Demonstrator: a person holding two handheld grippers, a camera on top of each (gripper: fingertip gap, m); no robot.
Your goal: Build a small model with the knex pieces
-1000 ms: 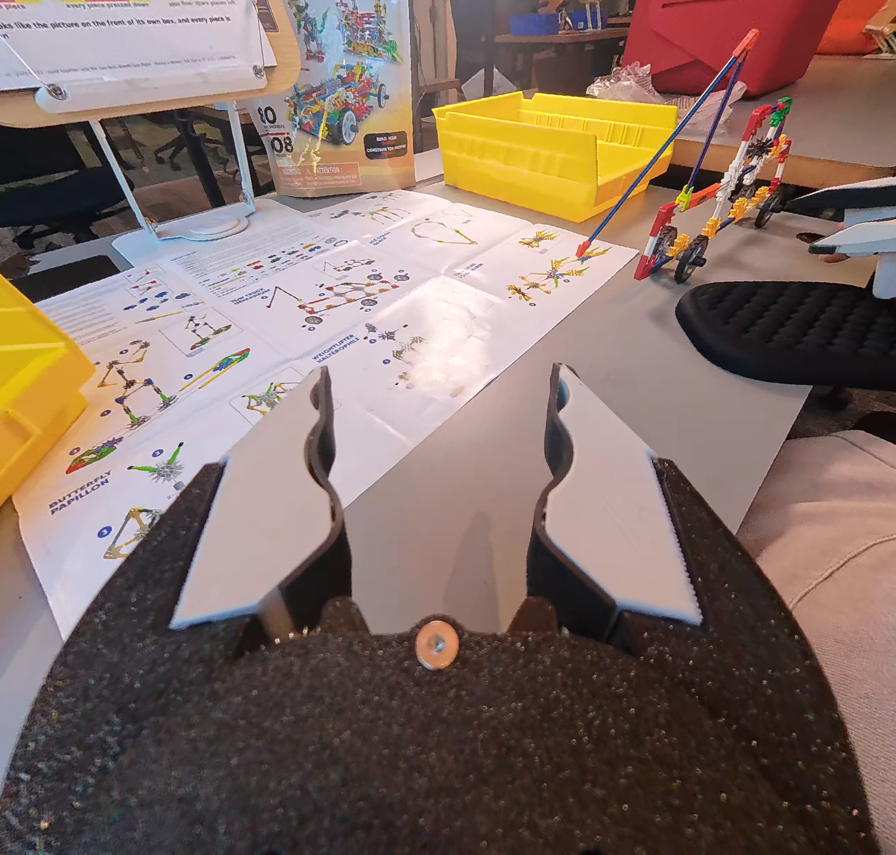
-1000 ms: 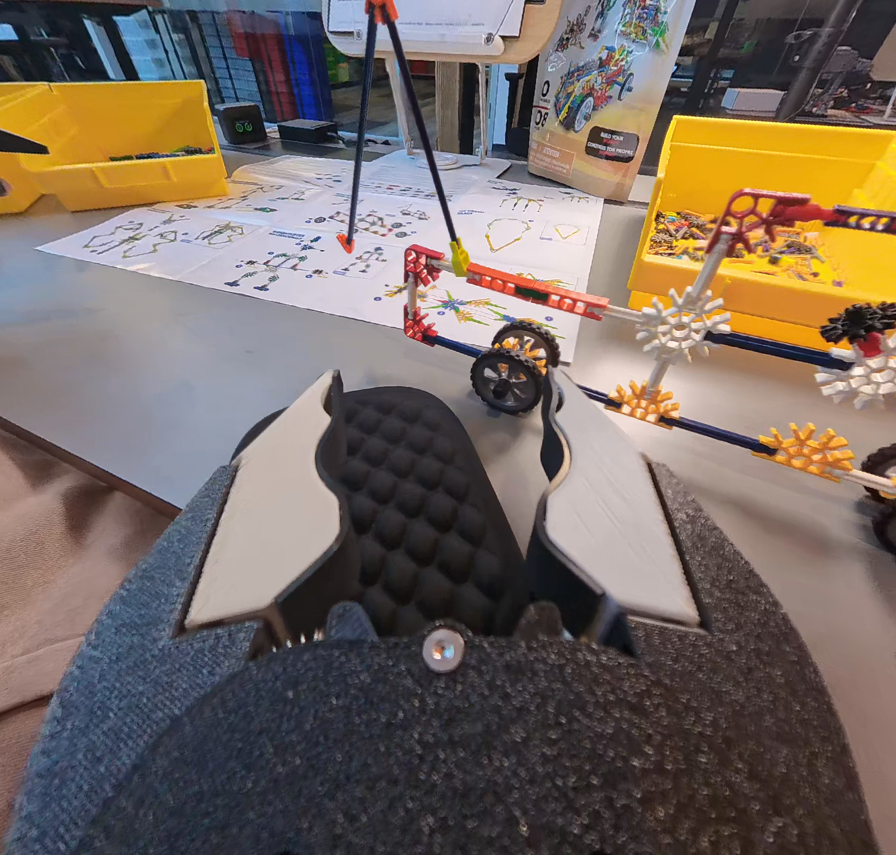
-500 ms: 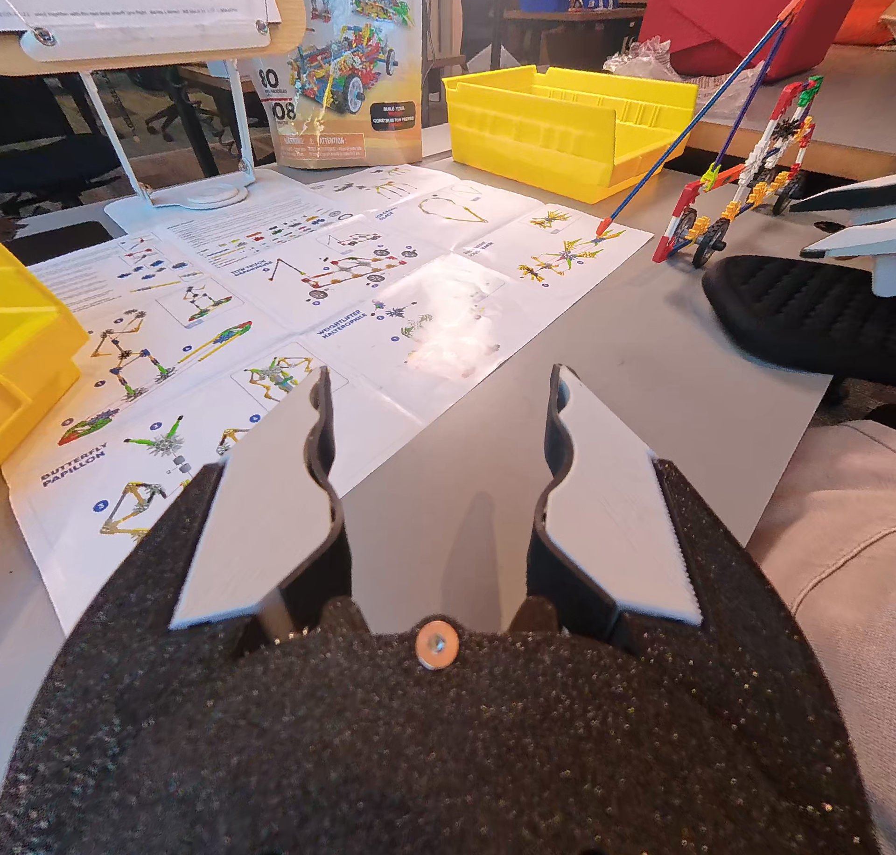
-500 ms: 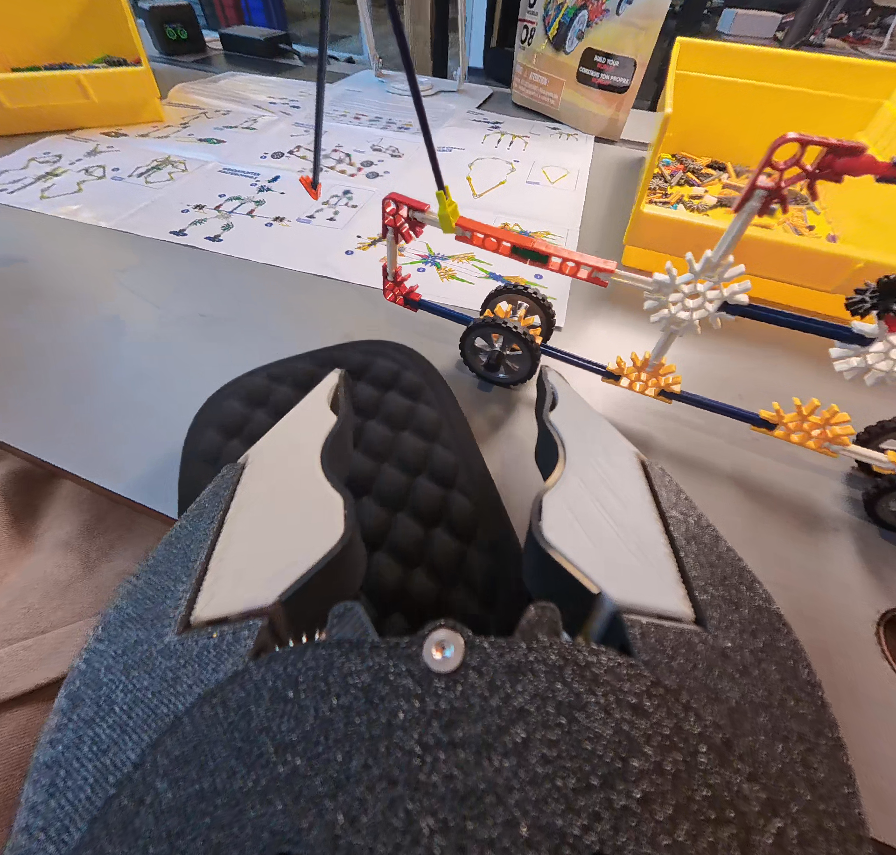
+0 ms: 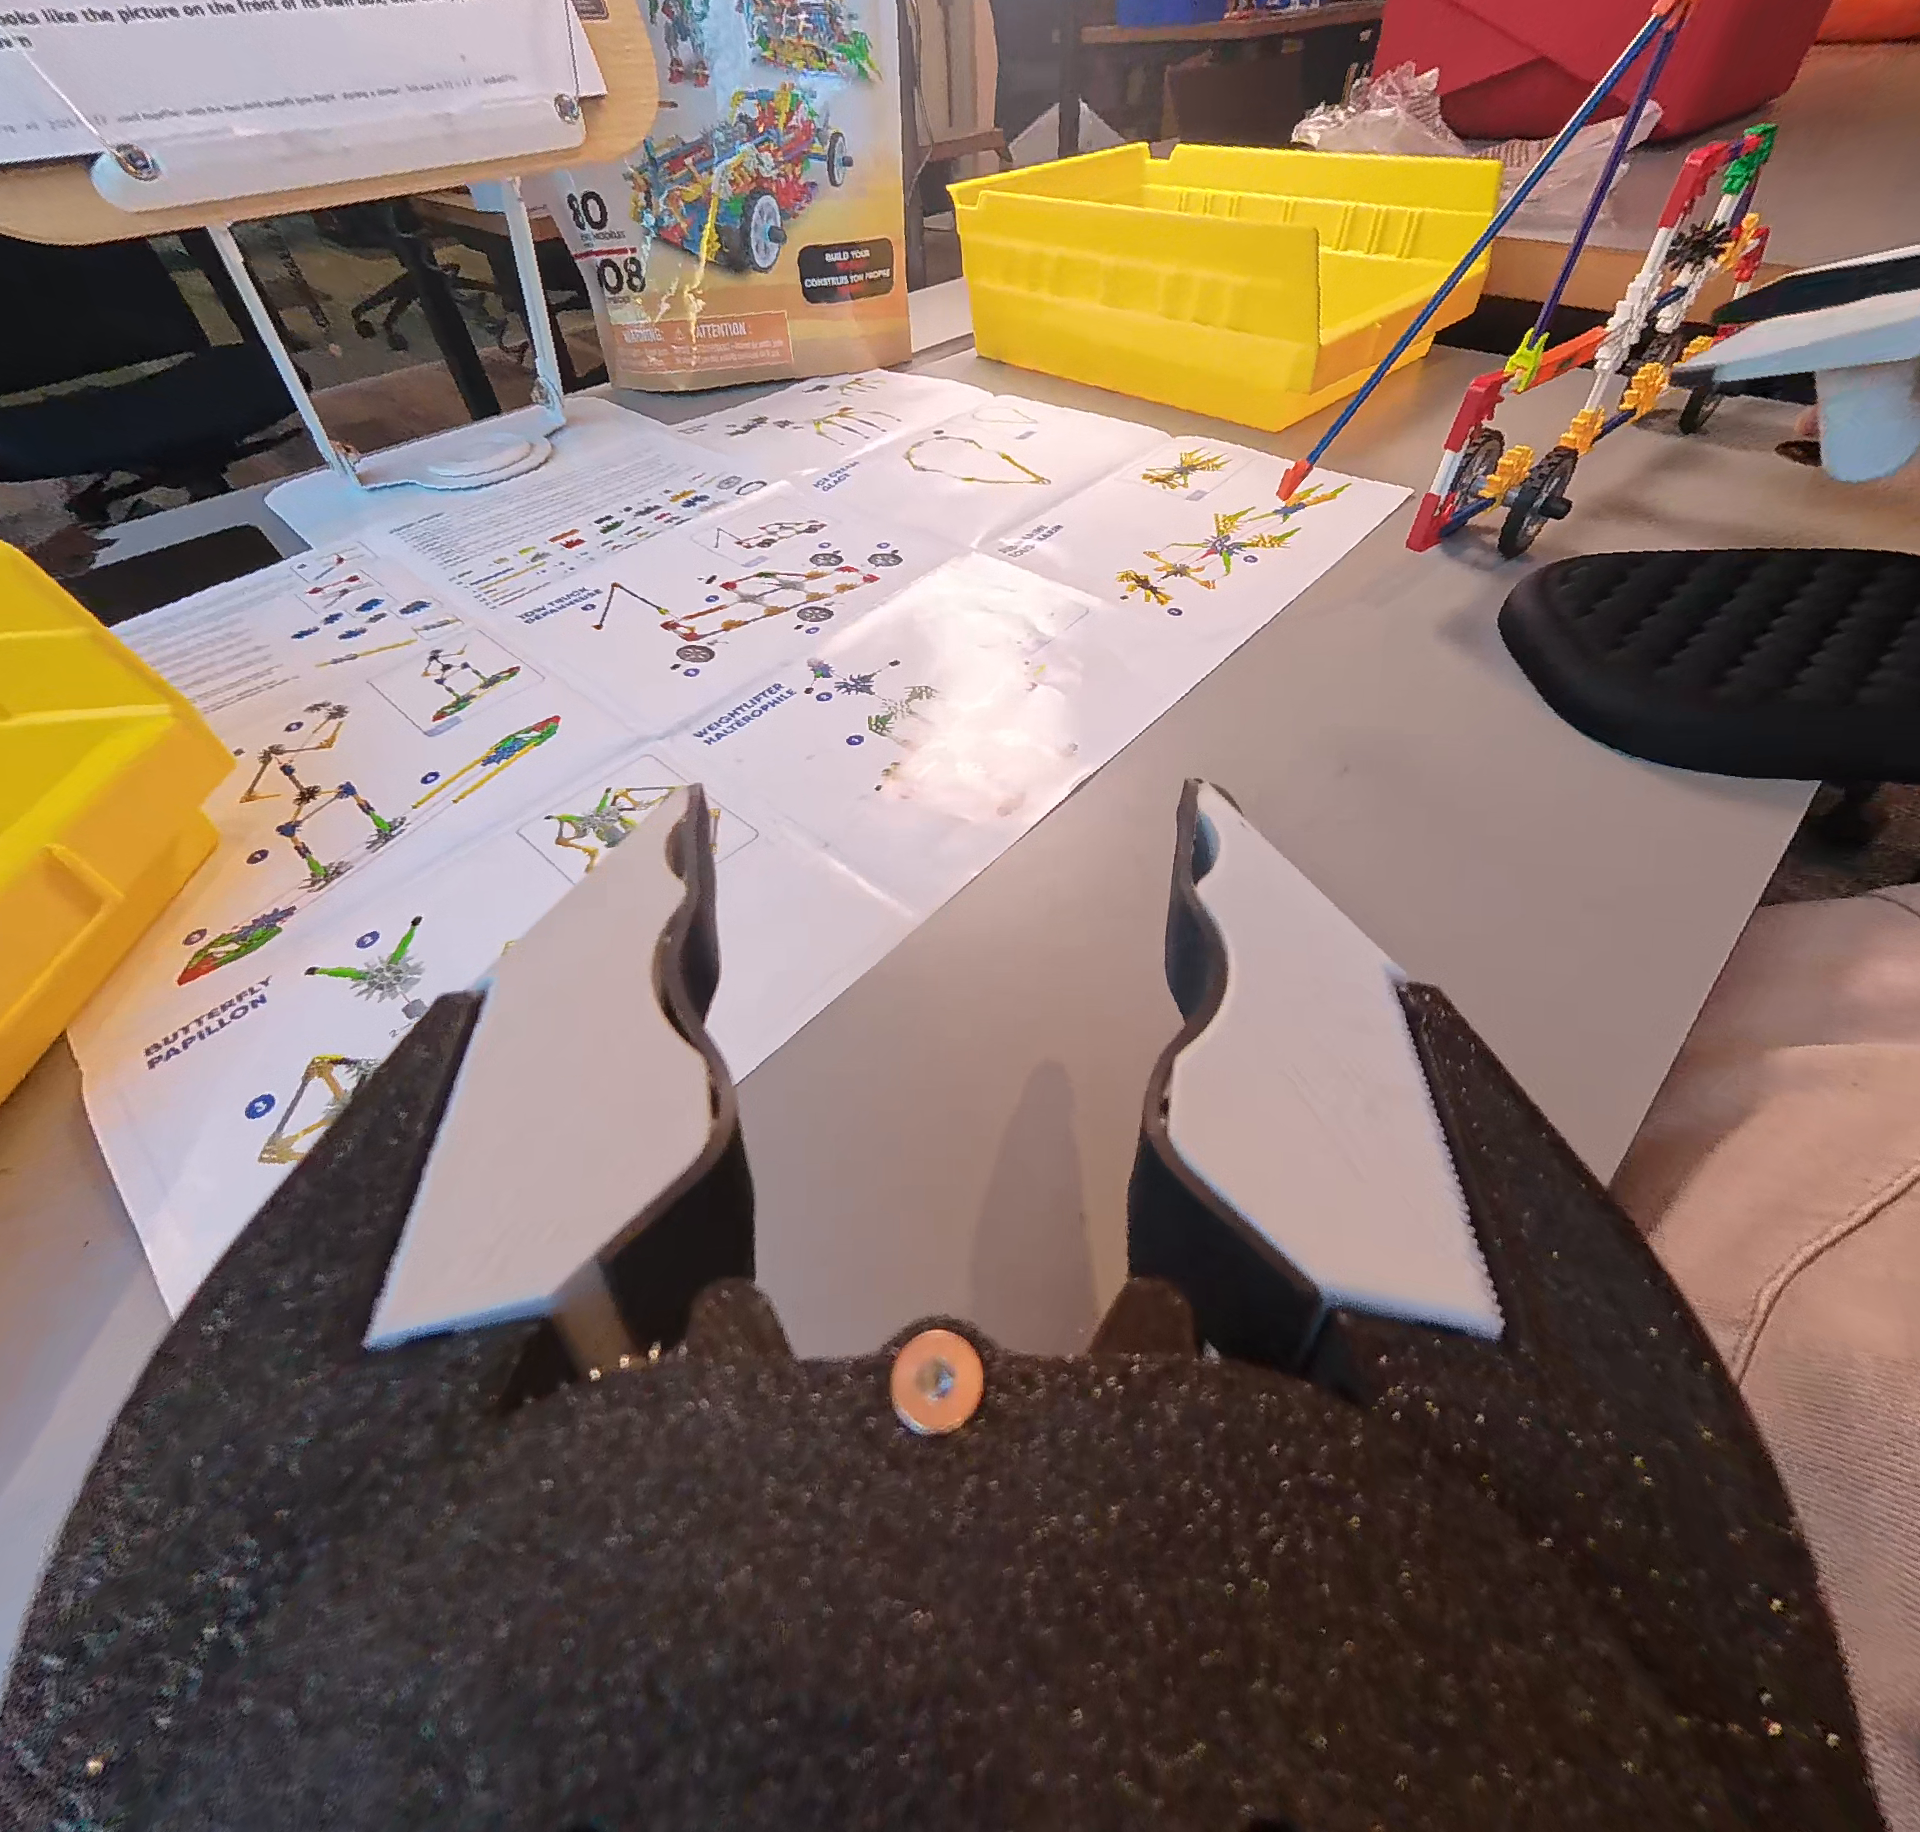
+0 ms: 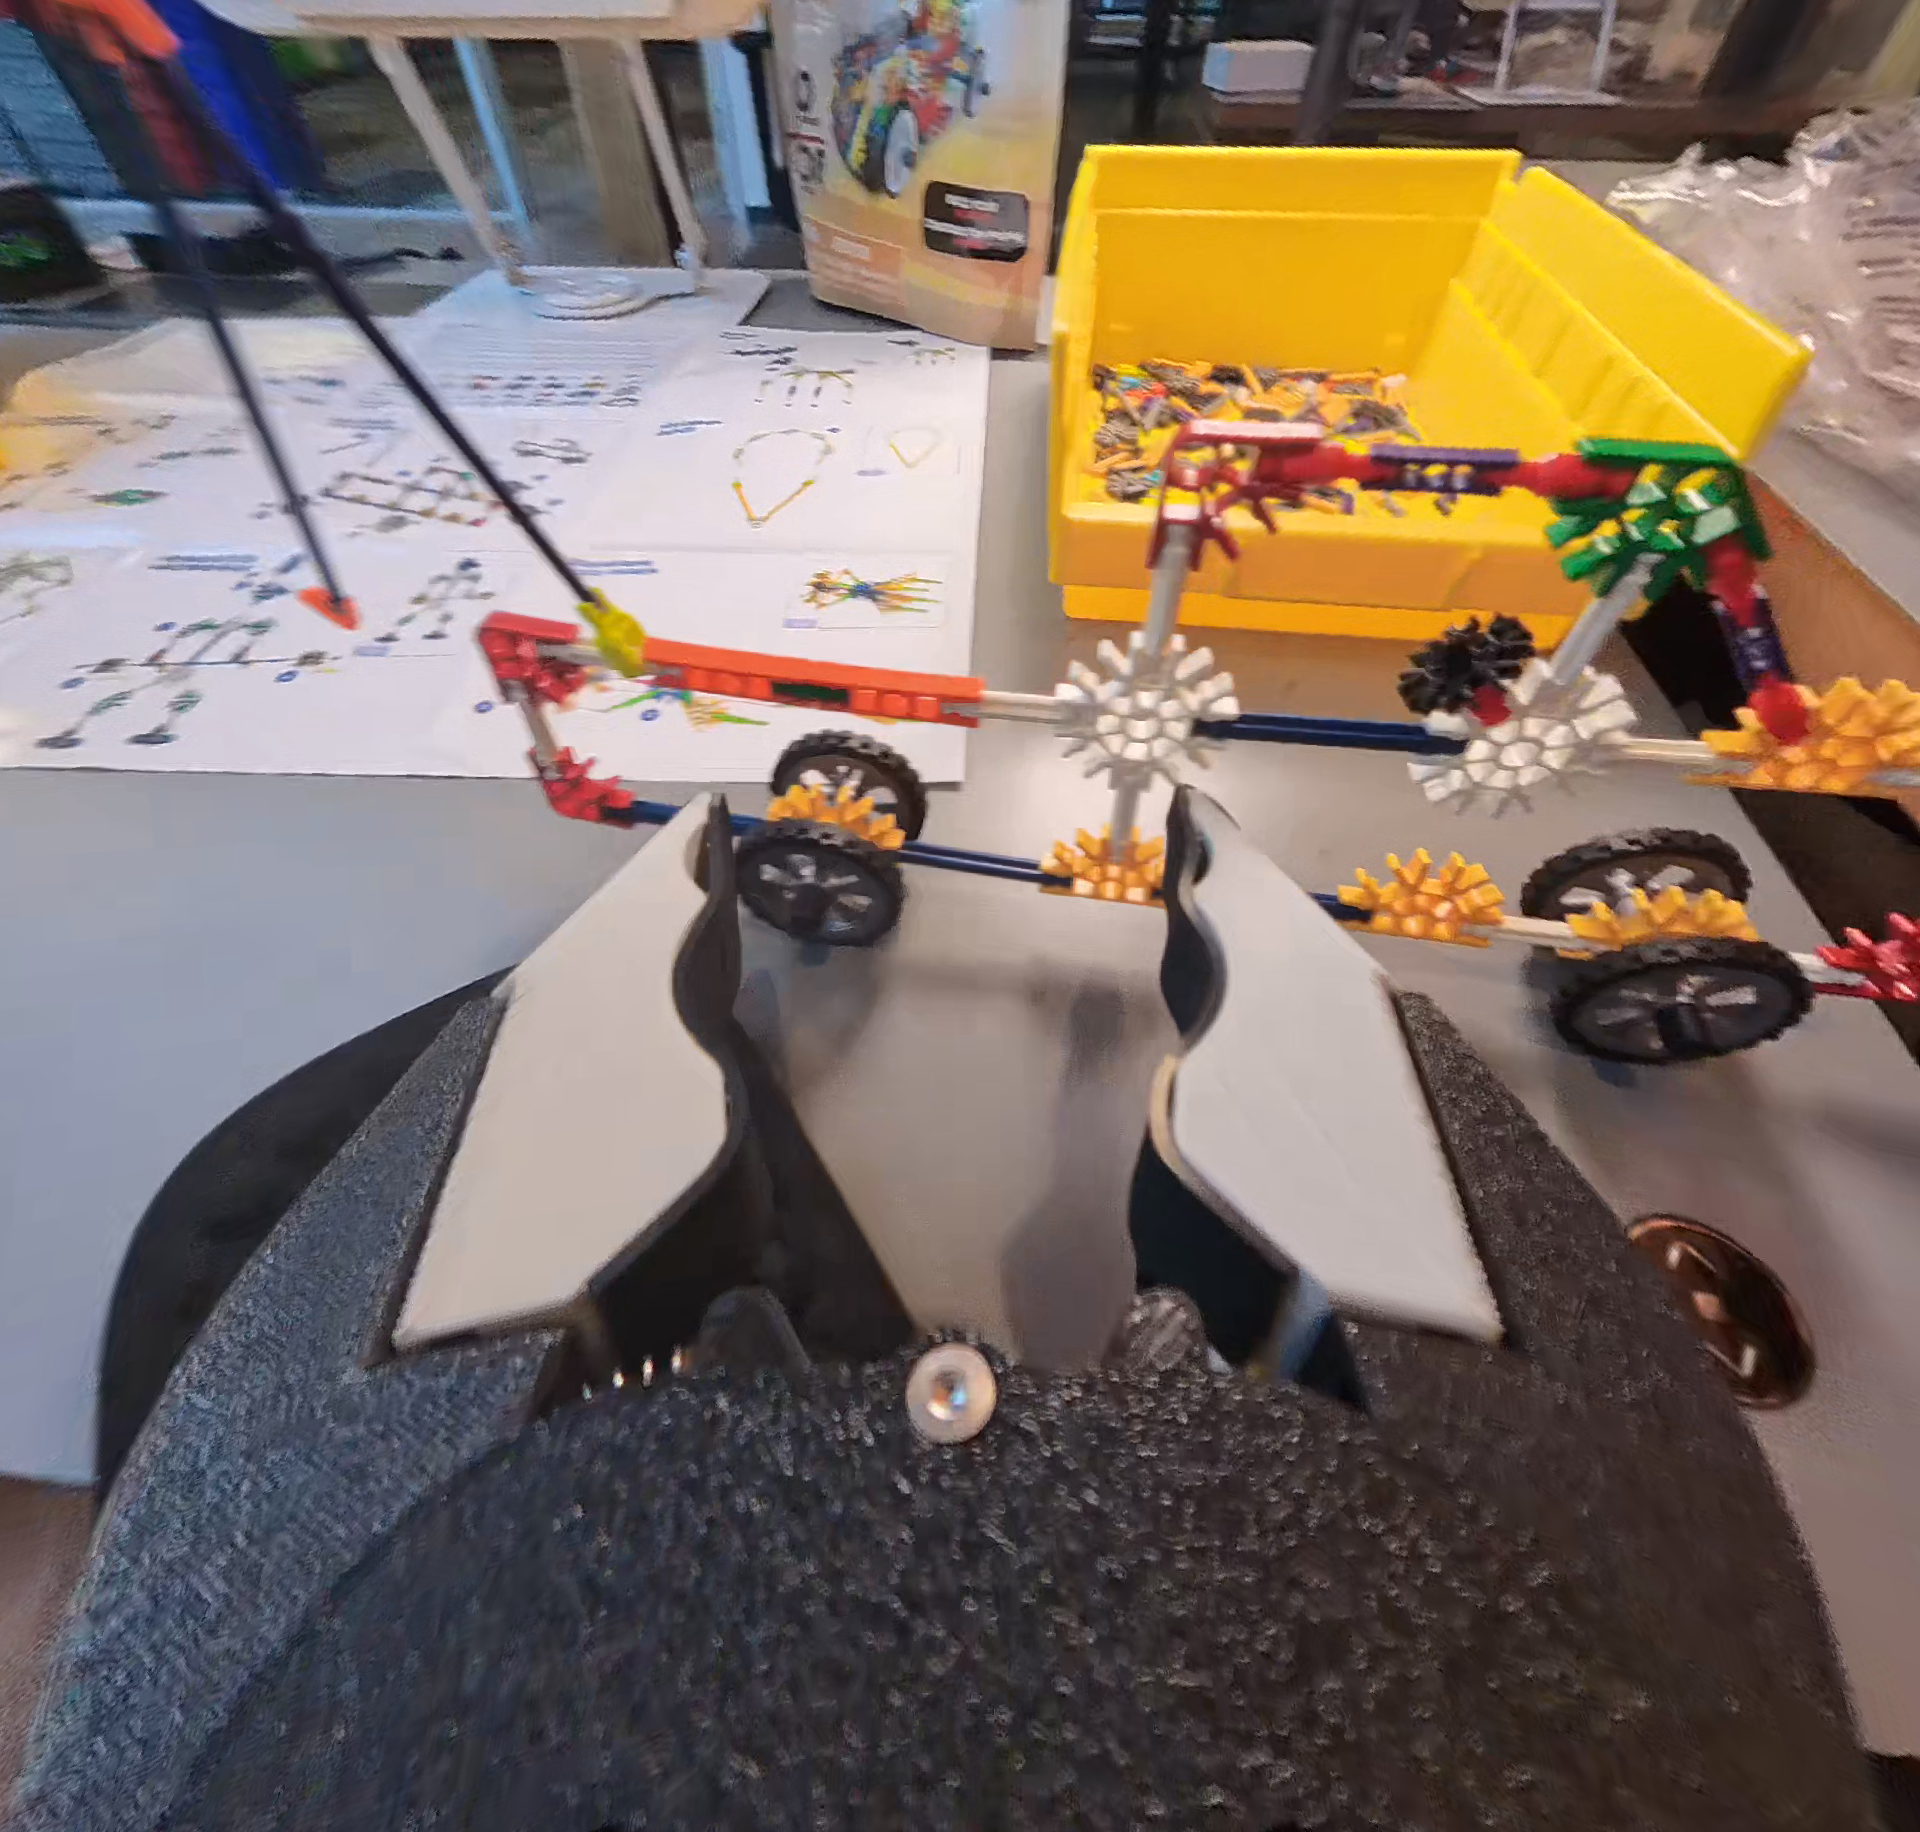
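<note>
Toy vehicle (image 6: 1143, 712) stands on grey table (image 5: 1299, 847); instruction sheet (image 5: 727, 639) alongside.

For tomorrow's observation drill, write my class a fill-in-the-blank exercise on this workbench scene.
1. Both the left gripper and the right gripper are ____.
2. The wheeled rod-and-connector toy vehicle rolls on ____ tyres.
3. Loose building pieces lie in a ____ bin.
4. The instruction sheet lies flat on the ____.

Answers: open; black; yellow; table

Left claw (image 5: 940, 806) and right claw (image 6: 940, 816) both gape wide, empty, angled slightly downward.
</note>
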